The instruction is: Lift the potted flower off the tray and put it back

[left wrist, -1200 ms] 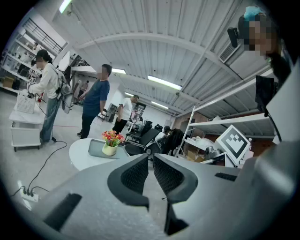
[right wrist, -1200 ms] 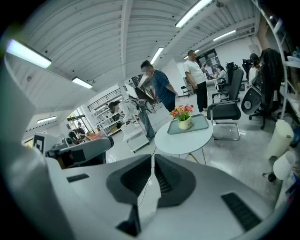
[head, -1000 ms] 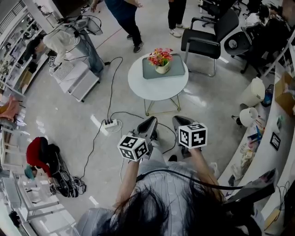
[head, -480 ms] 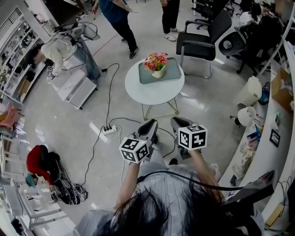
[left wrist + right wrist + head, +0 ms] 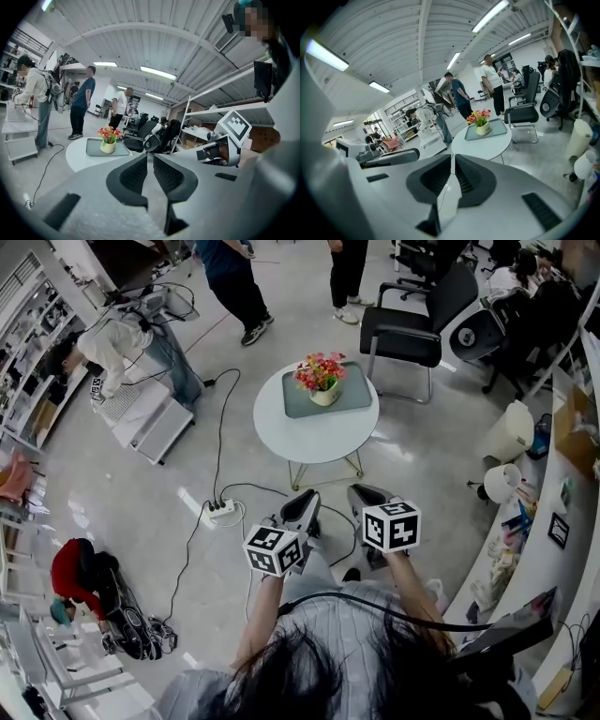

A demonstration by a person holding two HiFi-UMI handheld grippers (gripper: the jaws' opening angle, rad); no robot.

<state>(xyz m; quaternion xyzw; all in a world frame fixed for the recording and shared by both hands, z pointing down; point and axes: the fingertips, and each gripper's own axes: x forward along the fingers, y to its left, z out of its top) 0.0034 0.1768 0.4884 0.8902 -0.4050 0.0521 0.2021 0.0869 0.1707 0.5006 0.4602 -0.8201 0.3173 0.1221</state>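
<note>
Left gripper view: the fingers (image 5: 133, 176) of the left gripper (image 5: 150, 157) are drawn close together with only a thin slit between them, and we see nothing in it. Right gripper view: the right gripper (image 5: 453, 157) is the same, narrow and empty. Both are held in the air side by side, well short of the work.

The potted flower (image 5: 321, 379) stands upright on the grey tray (image 5: 354, 392), toward its left end. The tray lies on the far half of the round white counter (image 5: 314, 432). Neither gripper is near the pot, so we judge the lift not yet begun.

Risks as we see them:
- If the fingers arrive this narrow, they will shove the pot instead of straddling it. It could then tip or skate across the tray. They need to open before contact.
- The blooms spread wider than the pot. A grip taken too high would crush the flowers and hold nothing firm.
- A cable (image 5: 223, 427) and a power strip (image 5: 221, 508) lie on the floor between us and the counter, so we could snag a foot on the approach.
- The counter stands on thin legs (image 5: 298, 468), and a bump would rock it.
- On the return, a pot set down on the tray's raised rim would sit tilted.
</note>
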